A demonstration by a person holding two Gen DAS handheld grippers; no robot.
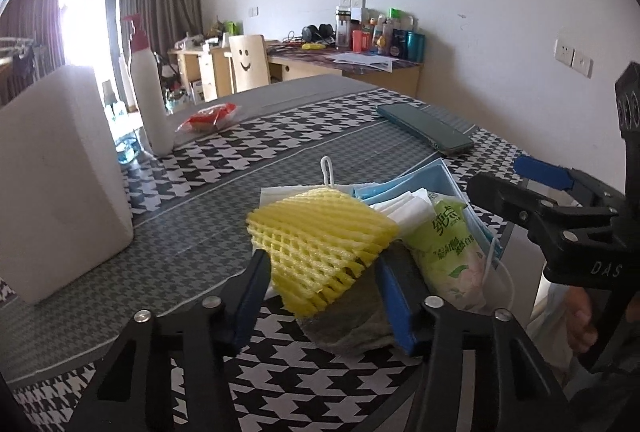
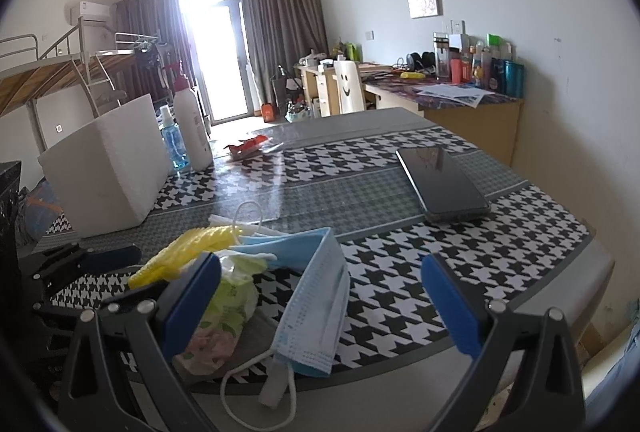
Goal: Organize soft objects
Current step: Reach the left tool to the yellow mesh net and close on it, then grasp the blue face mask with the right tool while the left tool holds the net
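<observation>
The left gripper [image 1: 320, 292] has its two blue pads on either side of the yellow foam net [image 1: 320, 236], the net's lower end between them; whether the pads truly press it I cannot tell, since the net's edge covers the contact. Under the net lies a dark grey cloth [image 1: 352, 320], mostly hidden, its shape hard to make out. Just to the right, touching the net, is one green tissue packet [image 1: 444, 248], with folded white paper [image 1: 404, 208] behind it, partly covered.

The right gripper [image 2: 320, 296] stands released, its pads wide apart, with one blue face mask [image 2: 316, 296] standing folded between them, touching neither. The mask's white ear loop [image 2: 248, 384] trails to the table's near edge. From the left wrist view, only one blue pad and the black frame of the right gripper show, with part of a hand [image 1: 580, 320] cut off at the frame's edge.

All these soft things form one pile at the near edge of the houndstooth table [image 2: 400, 160]. Farther out: one dark phone [image 2: 440, 180] at the right, one white foam block [image 2: 108, 168] at the left, one white pump bottle [image 2: 192, 124], one blue spray bottle [image 2: 174, 144] half hidden behind the block, and one red wrapper [image 2: 248, 146]. Items on the far desk [image 2: 460, 100] are too small to count.
</observation>
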